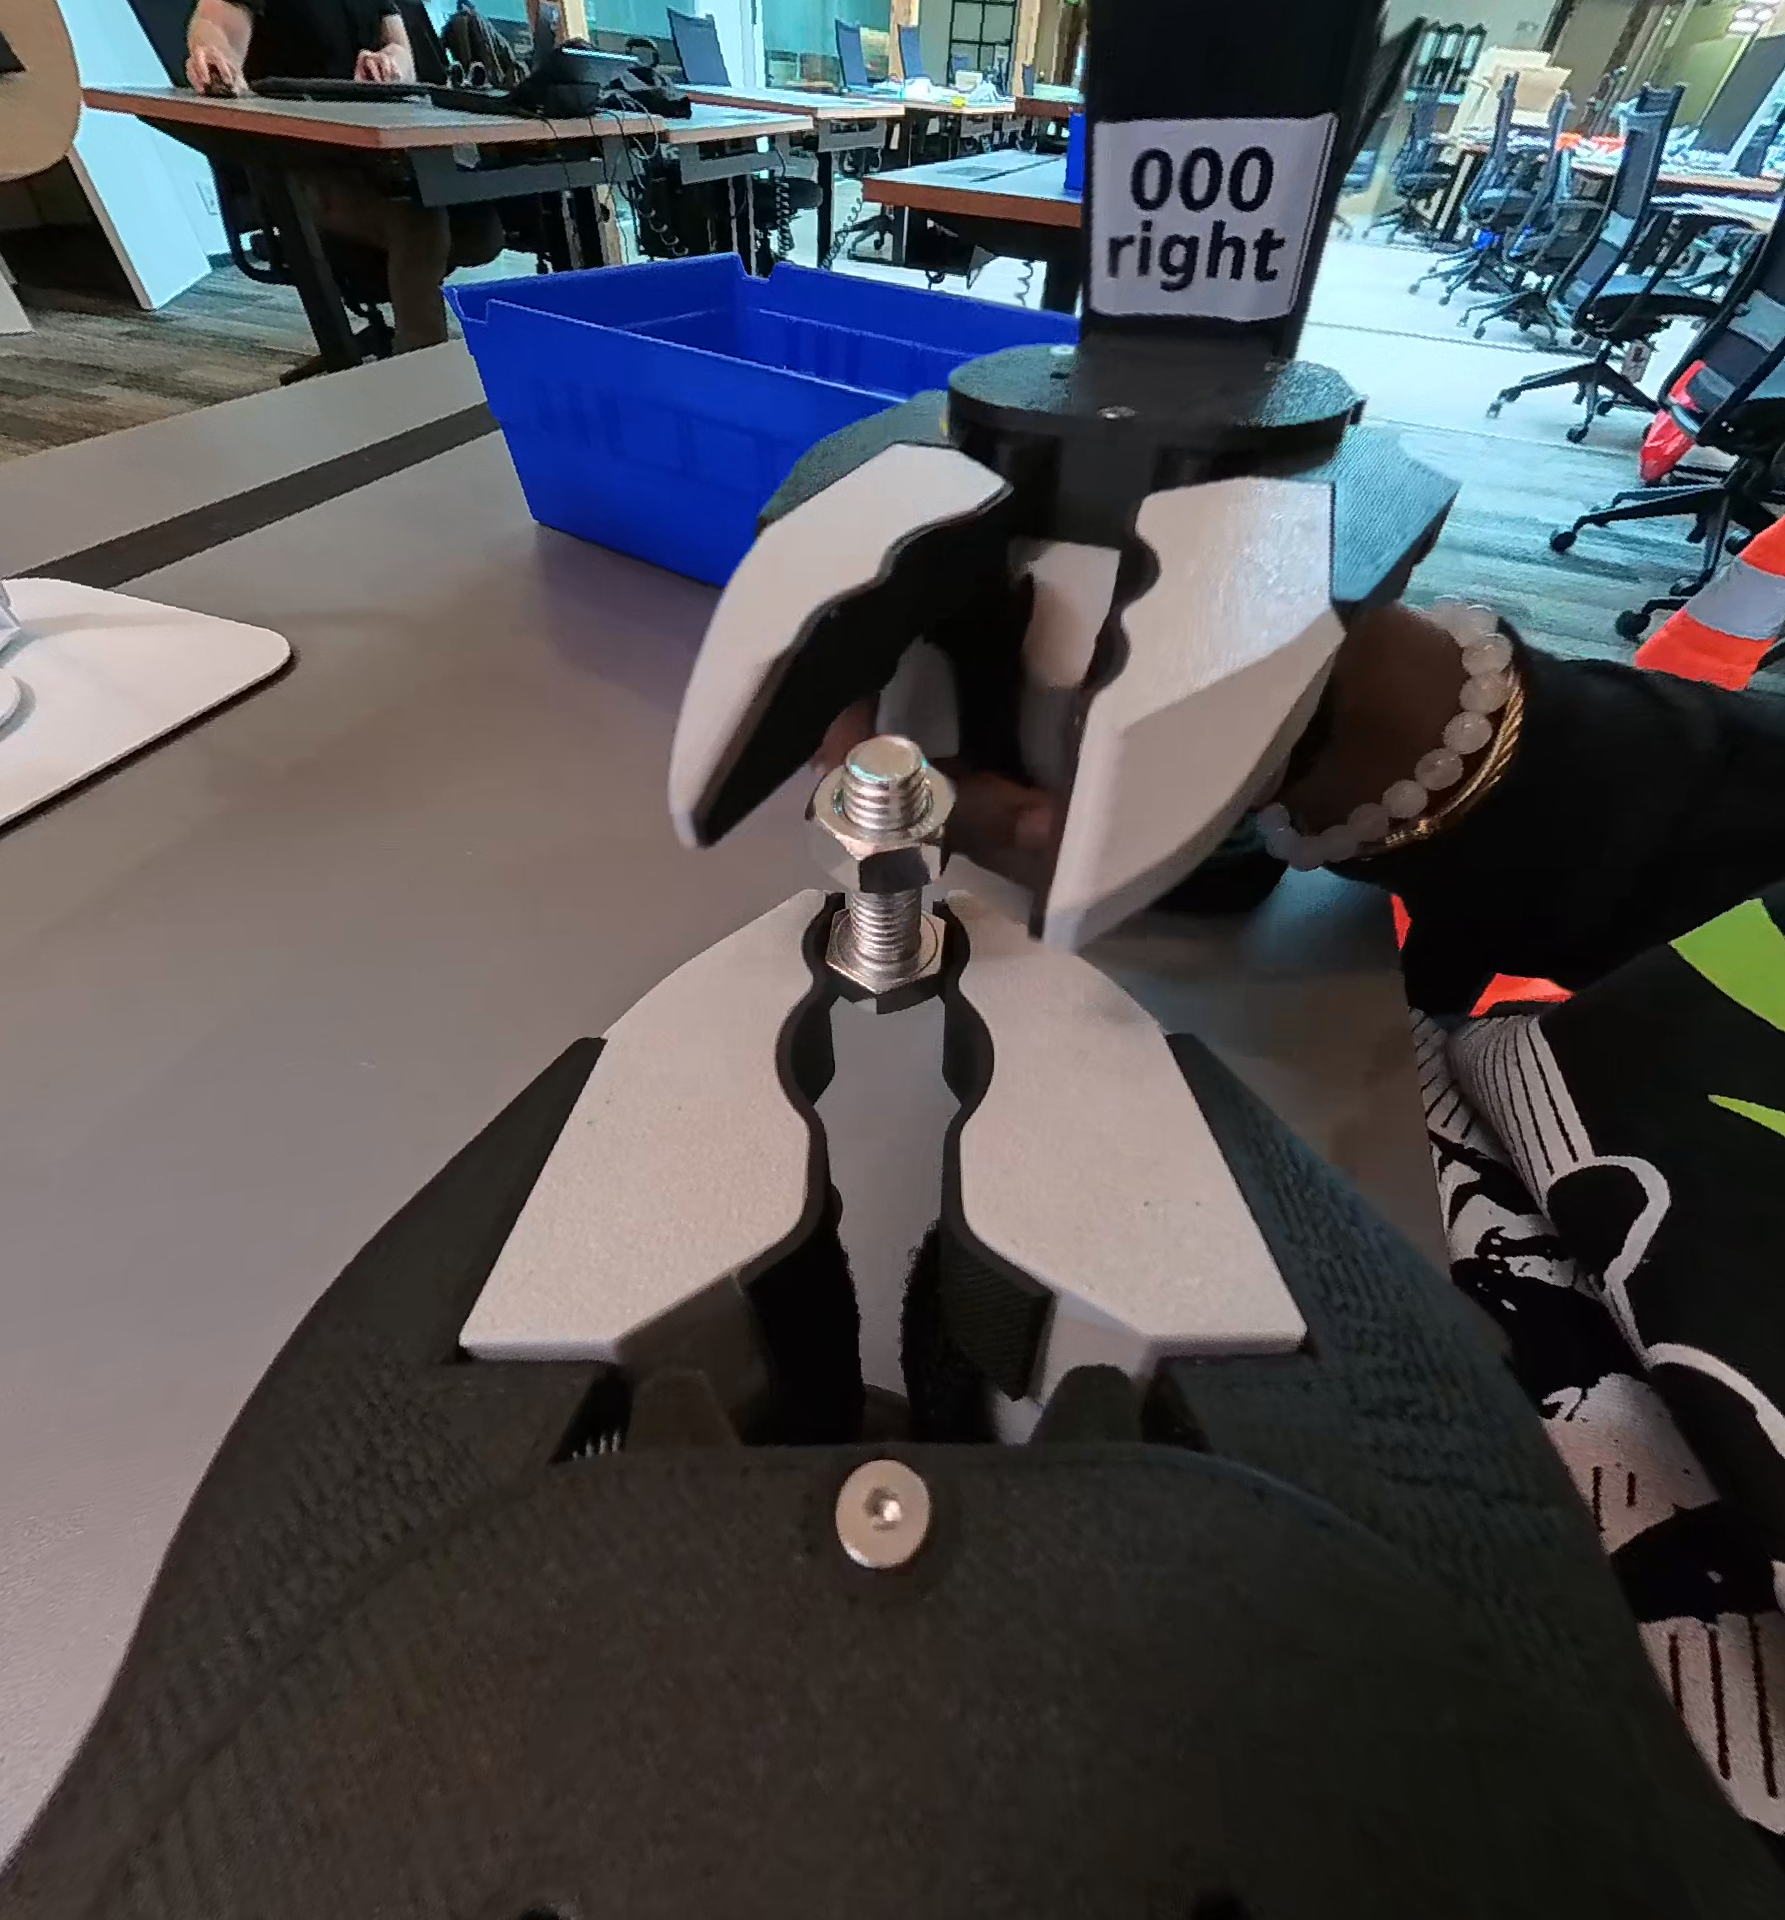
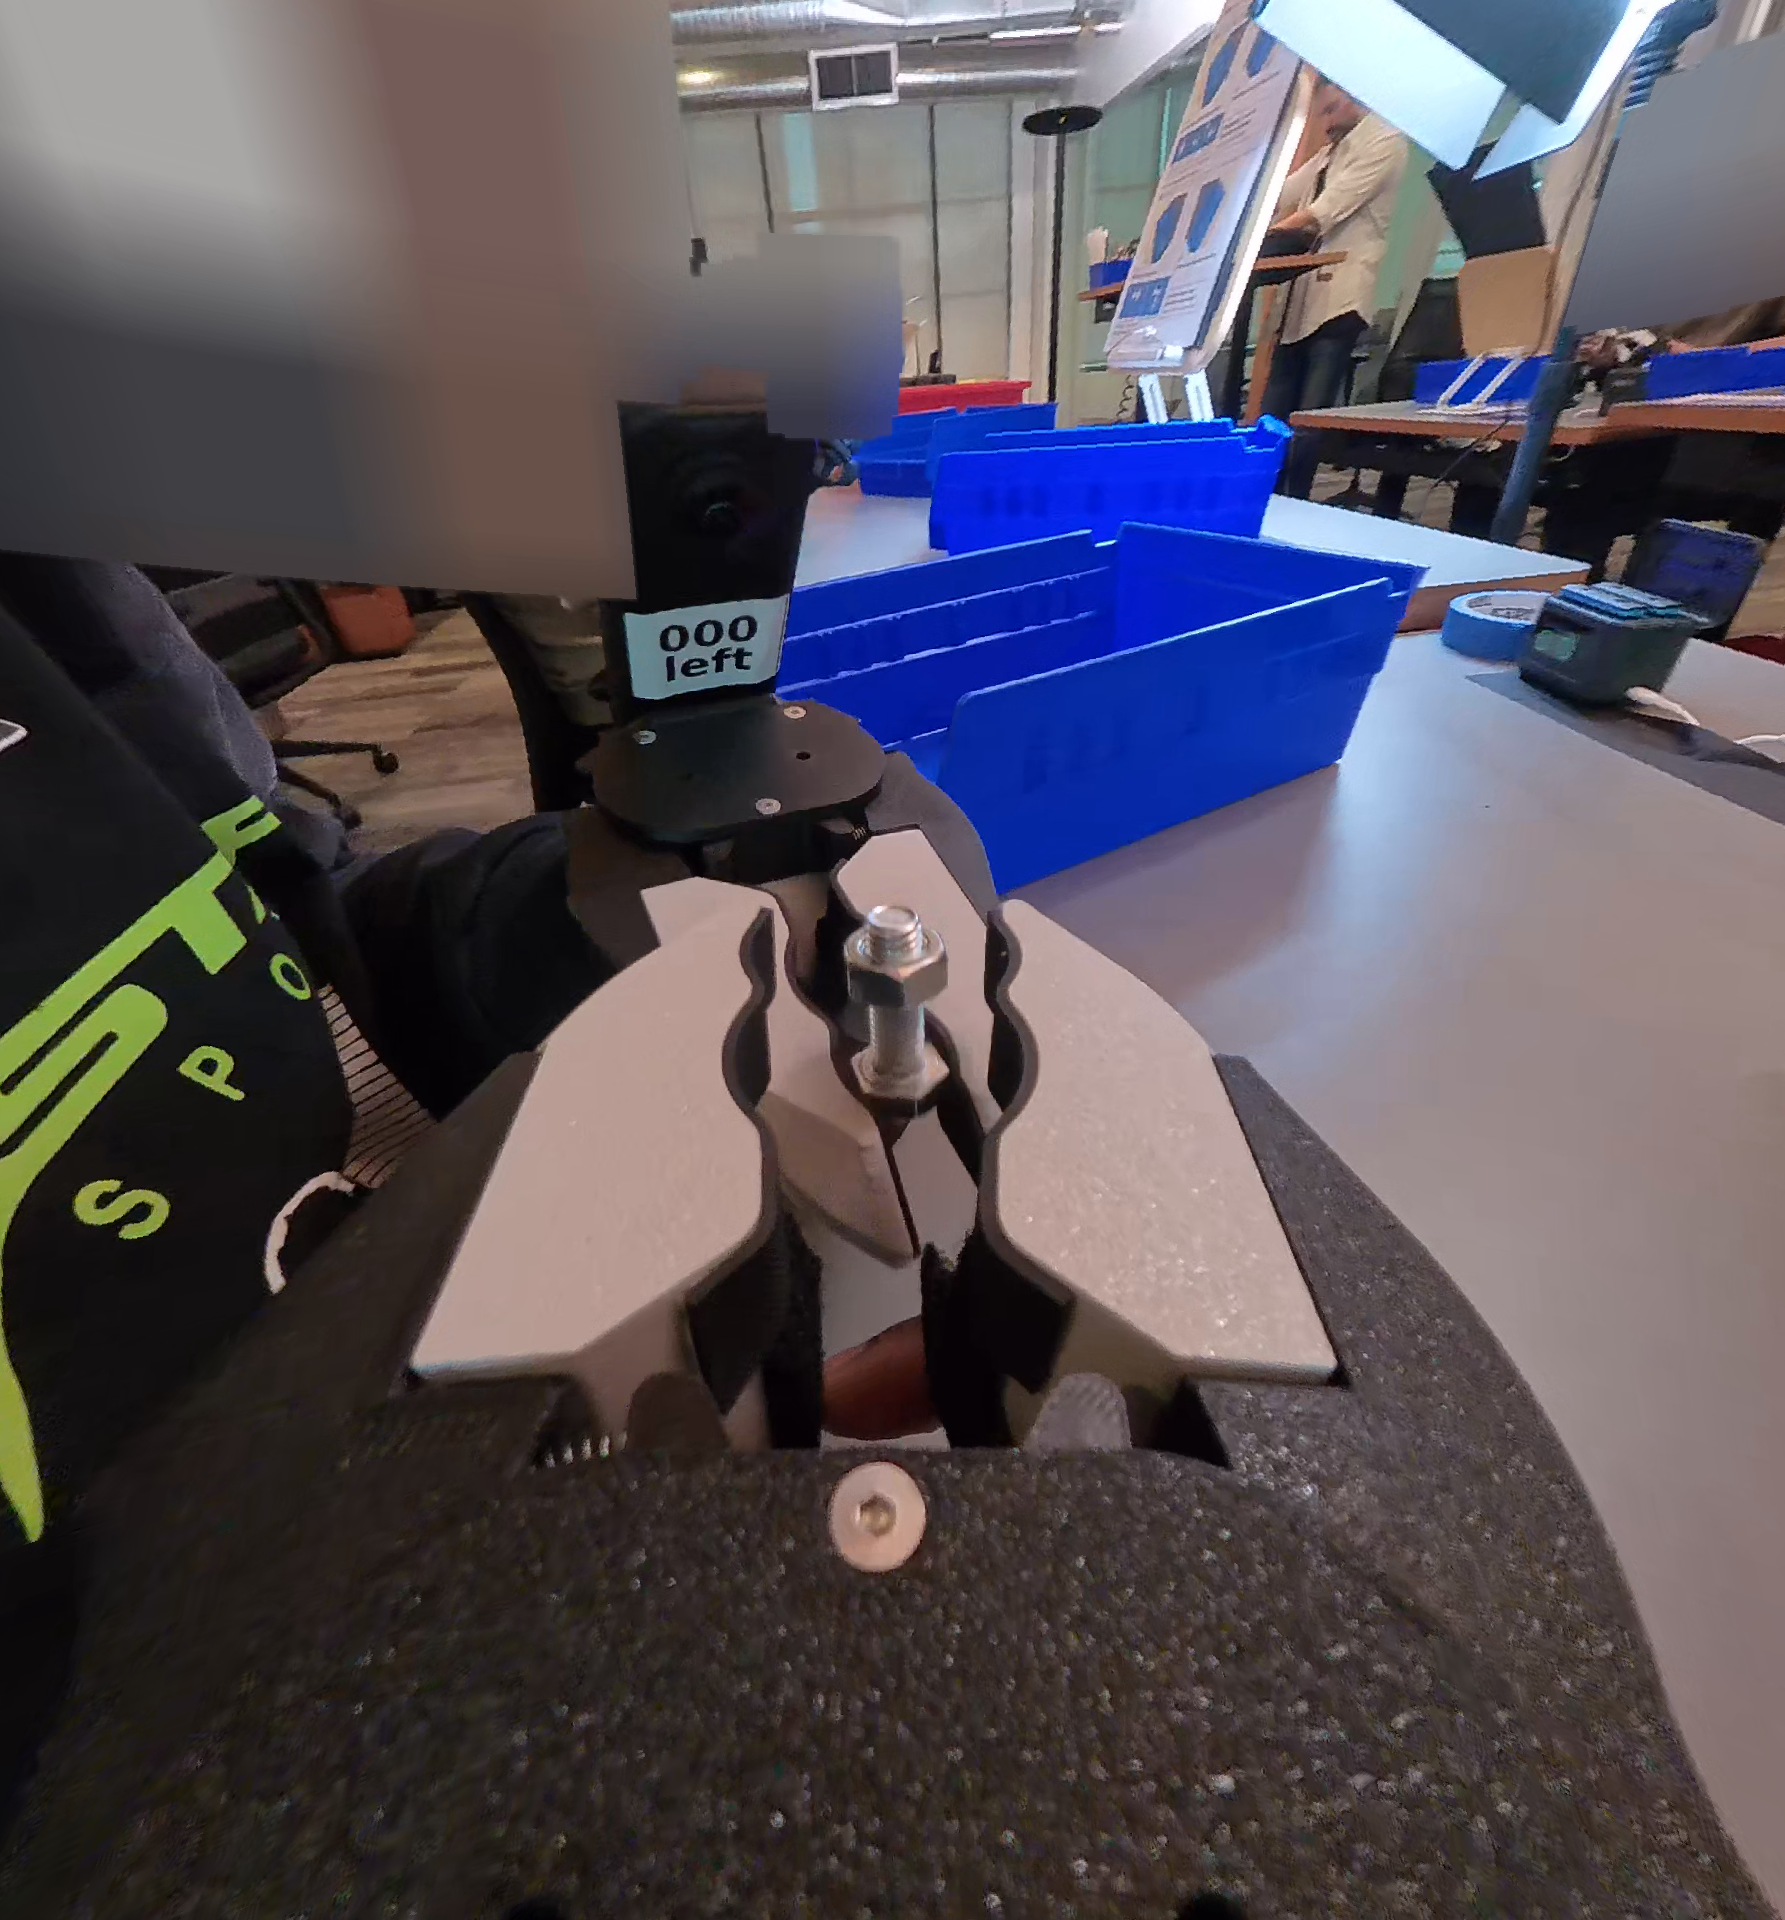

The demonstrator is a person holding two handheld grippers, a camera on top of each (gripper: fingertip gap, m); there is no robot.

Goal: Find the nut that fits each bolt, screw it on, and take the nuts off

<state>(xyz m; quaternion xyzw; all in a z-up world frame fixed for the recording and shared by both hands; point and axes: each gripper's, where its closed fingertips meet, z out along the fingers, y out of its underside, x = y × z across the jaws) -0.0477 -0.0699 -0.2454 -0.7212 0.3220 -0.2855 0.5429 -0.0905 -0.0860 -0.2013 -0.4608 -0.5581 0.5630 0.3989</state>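
A silver bolt (image 1: 880, 920) stands upright, thread up, its hex head clamped in the tips of my left gripper (image 1: 883, 940), which is shut on it. A silver hex nut (image 1: 877, 826) sits on the thread near the top. My right gripper (image 1: 880, 873) comes from the far side, open, with one finger on each side of the nut and not touching it. In the right wrist view the nut (image 2: 895, 977) and bolt (image 2: 890, 1029) stand between my open right gripper's (image 2: 883, 930) fingers, and the left gripper (image 2: 903, 1153) holds the bolt head from beyond.
A blue bin (image 1: 680, 416) stands on the grey table (image 1: 348, 935) just behind the grippers; it also shows in the right wrist view (image 2: 1127, 727). A white stand base (image 1: 88, 686) lies at the left. A blue tape roll (image 2: 1490, 623) and a small device (image 2: 1605, 644) sit far right. One gripper's finger ends stand about 5 cm off the other's.
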